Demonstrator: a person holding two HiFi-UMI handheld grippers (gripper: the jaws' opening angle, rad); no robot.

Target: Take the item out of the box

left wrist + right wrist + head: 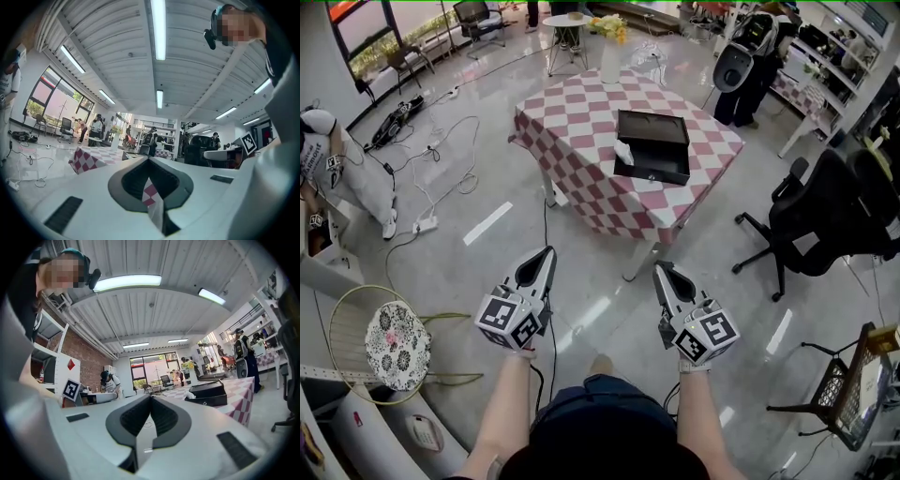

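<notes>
**Q:** Where is the box, and how is it oriented?

**A:** The box is black and sits on the table, near the table's 3 o'clock side in the head view. Its long axis runs roughly 9 to 3 o'clock. The front wall faces 6 o'clock, toward the person. The top is open.

**Q:** Where is the item?

**A:** The item is white and lies inside the box at its 9 o'clock end. In the right gripper view it shows at the left end of the box.

**Q:** What is the jaw state?

**A:** The left gripper has its jaws closed tip to tip, with nothing between them. The right gripper is also closed and empty. Both are well apart from the table, at its 6 o'clock.

**Q:** What are the surroundings and the path?

**A:** Bare floor lies between the grippers and the table.
- A chair stands at 3 o'clock of the table.
- Cables trail at 9 o'clock.
- A vase stands at the table's 12 o'clock edge.
- A table leg slants down at the near corner.
</notes>
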